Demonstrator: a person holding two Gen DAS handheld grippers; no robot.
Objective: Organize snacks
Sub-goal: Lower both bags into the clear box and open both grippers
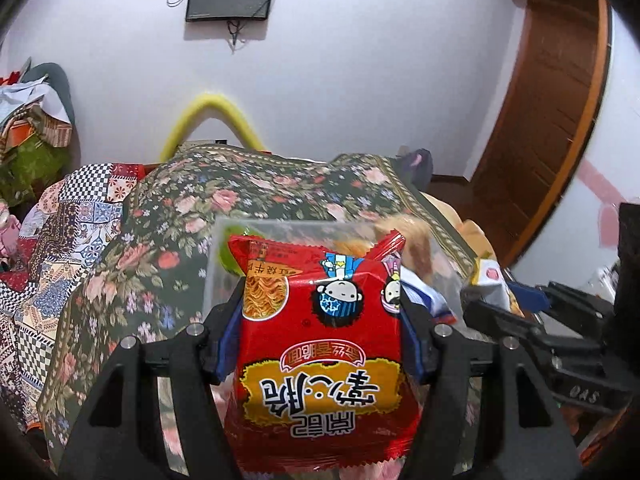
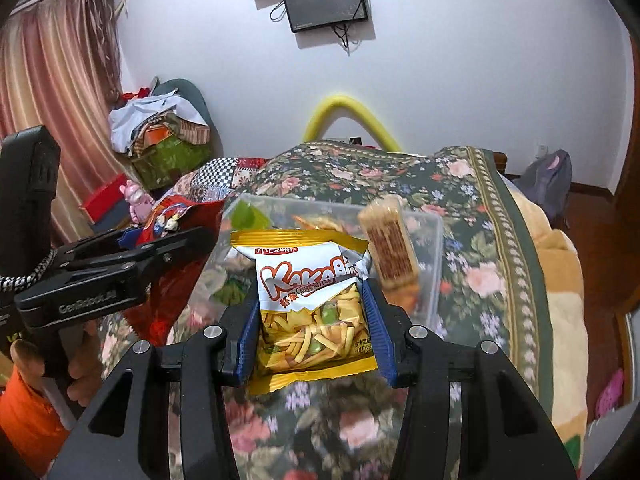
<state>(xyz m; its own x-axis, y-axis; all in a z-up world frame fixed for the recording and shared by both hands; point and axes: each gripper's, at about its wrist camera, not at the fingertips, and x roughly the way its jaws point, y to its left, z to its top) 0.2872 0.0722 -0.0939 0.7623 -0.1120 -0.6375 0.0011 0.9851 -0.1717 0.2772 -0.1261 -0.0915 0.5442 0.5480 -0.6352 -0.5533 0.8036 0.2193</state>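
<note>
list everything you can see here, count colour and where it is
red instant noodle packet: 1, red with yellow label, clamped in left gripper
yellow and white snack bag: 1, see-through front showing yellow sticks, clamped in right gripper
clear plastic storage box: 1, transparent, on the bed beyond both packets, with snacks inside
tan cracker pack: 1, brown, upright at the box's right side
floral bedspread: 1, dark green with pink roses, covering the bed
patchwork quilt: 1, checked and multicolour, left of the bedspread
yellow foam tube: 1, arched at the wall
wall screens: 2, black, high on the white wall
curtain: 1, pink striped, far left
left gripper: 1, black, blue pads
right gripper: 1, black, blue pads
hand: 1, orange sleeve, holding the left gripper
</note>
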